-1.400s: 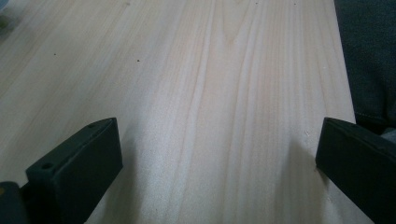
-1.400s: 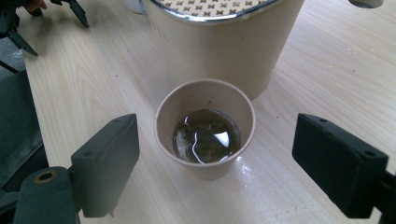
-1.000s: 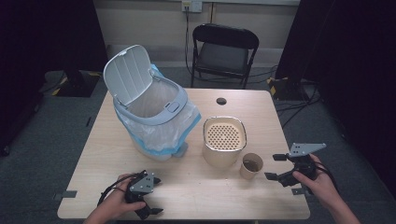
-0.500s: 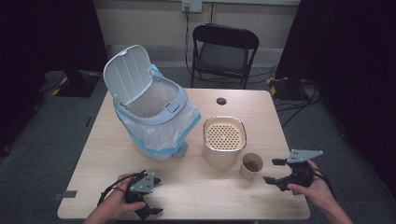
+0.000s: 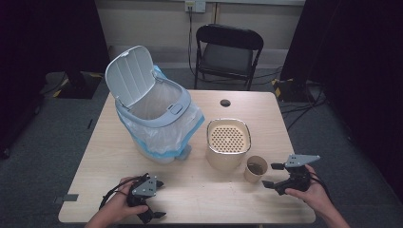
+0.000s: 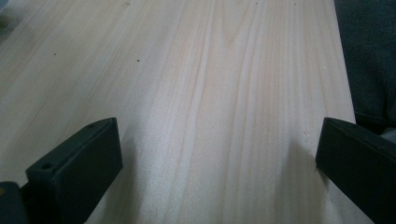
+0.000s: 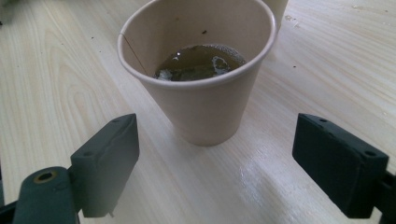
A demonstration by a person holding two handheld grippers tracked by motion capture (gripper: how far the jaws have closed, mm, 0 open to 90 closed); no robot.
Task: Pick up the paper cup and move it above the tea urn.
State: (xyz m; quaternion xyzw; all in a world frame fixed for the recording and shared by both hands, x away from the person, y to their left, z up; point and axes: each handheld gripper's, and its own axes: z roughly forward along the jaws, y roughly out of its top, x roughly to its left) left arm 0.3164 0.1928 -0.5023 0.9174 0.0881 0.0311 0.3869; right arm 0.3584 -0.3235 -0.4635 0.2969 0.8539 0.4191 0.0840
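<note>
Cup (image 7: 198, 74) stands upright, mouth up, brownish liquid inside, on the table (image 5: 237, 199) just beside the strainer tub (image 5: 228, 145). It lies dead ahead of the right gripper (image 7: 215, 168), jaws wide apart, empty, straddling its line. Left gripper (image 5: 147, 209) well apart, jaws wide, empty

Bare light wooden surface (image 5: 199, 190) lies open along the near edge between the two grippers. Toward the far right corner, the tan paper cup (image 5: 255, 168) stands just beside the cream perforated-lid container (image 5: 228, 145), leaving no passable gap.
</note>
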